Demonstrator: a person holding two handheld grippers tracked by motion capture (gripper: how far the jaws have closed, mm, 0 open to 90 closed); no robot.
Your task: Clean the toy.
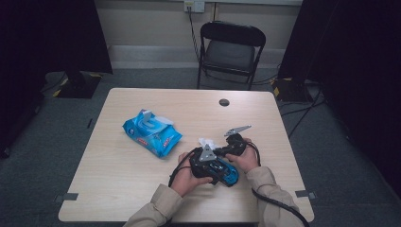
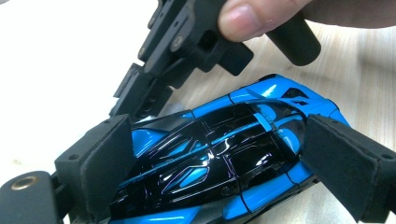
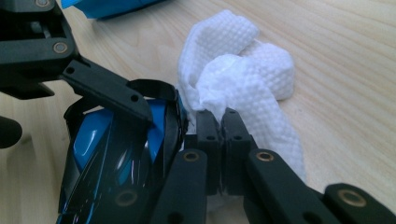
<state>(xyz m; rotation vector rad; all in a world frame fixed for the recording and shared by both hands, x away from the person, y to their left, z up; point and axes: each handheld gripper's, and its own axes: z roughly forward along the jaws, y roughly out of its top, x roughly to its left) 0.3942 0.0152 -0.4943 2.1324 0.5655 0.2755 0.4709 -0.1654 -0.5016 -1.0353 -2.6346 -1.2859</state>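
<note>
We clamp the glossy blue-and-black toy car (image 2: 219, 154) between the left gripper (image 2: 224, 172) pads. Our right gripper (image 3: 223, 122) pinches the crumpled white textured wipe (image 3: 243, 79) just beside the car's end.

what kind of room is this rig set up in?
Probably a recording lab or office room, not a home: a bare wooden table on grey carpet, a folding chair by the wall, black curtains at both sides, and cables across the floor.
</note>
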